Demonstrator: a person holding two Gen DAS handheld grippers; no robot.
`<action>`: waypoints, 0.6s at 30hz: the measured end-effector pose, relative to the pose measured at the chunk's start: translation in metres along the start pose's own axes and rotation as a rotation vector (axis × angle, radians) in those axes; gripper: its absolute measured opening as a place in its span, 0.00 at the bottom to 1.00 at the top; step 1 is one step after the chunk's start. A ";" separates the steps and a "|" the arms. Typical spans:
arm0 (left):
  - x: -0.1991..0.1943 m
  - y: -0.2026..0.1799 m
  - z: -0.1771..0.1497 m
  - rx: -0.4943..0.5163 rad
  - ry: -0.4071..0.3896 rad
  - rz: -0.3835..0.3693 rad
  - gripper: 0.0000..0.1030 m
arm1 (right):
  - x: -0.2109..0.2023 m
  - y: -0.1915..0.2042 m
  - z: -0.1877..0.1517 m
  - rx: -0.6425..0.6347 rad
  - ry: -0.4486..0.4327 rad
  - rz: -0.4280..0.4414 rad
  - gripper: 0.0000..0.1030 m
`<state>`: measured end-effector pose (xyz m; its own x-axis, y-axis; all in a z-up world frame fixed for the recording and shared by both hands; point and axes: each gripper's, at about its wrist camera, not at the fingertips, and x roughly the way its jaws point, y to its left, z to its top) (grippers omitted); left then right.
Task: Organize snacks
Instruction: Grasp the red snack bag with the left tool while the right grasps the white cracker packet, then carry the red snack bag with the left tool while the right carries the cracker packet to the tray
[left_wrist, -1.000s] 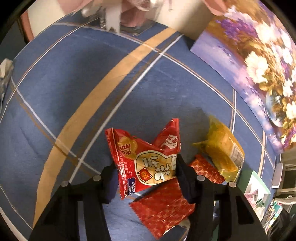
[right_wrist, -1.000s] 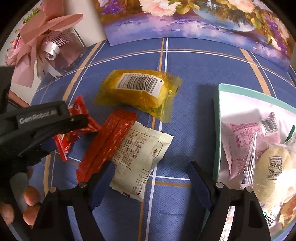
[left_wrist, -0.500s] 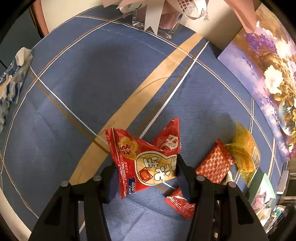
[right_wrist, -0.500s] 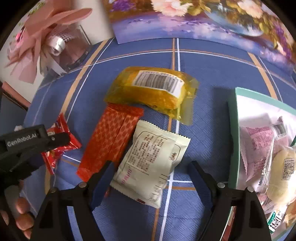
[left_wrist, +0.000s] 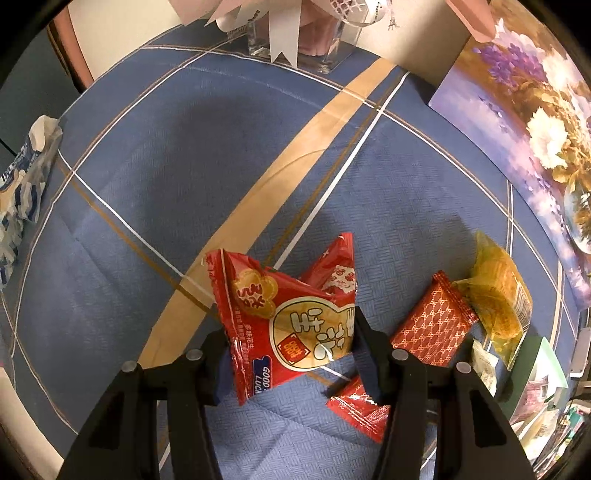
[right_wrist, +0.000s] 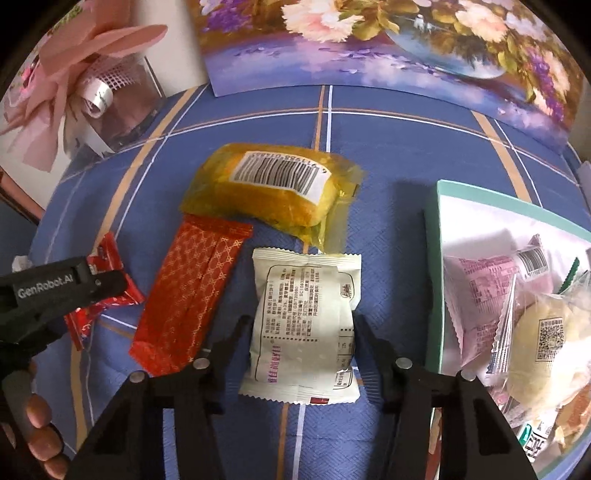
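Two grippers, each pinching a snack bag

The left gripper (left_wrist: 290, 345) pinches a red snack bag (left_wrist: 284, 317) in the middle low part of its view. The right gripper (right_wrist: 301, 336) has just been closing, and its jaws now squeeze a white snack bag (right_wrist: 304, 321) on the blue tablecloth (right_wrist: 391, 147). A green tray (right_wrist: 432, 258) with more snacks is at the right.

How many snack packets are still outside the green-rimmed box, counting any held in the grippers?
4: red peanut packet in the left gripper, white packet in the right gripper, patterned red bar and yellow packet on the cloth.
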<state>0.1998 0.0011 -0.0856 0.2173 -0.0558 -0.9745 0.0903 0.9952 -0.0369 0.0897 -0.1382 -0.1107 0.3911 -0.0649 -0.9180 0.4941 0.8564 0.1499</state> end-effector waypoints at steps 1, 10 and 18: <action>-0.001 0.000 -0.001 0.001 -0.003 -0.002 0.52 | -0.001 -0.002 0.000 0.008 -0.001 0.003 0.53; -0.032 -0.010 -0.018 0.021 -0.046 -0.007 0.51 | -0.029 -0.014 0.002 0.053 -0.038 0.048 0.53; -0.071 -0.019 -0.032 0.053 -0.114 -0.016 0.51 | -0.070 -0.024 0.002 0.062 -0.096 0.084 0.53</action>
<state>0.1519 -0.0111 -0.0231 0.3239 -0.0835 -0.9424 0.1452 0.9887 -0.0377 0.0523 -0.1551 -0.0492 0.5042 -0.0452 -0.8624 0.5023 0.8277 0.2503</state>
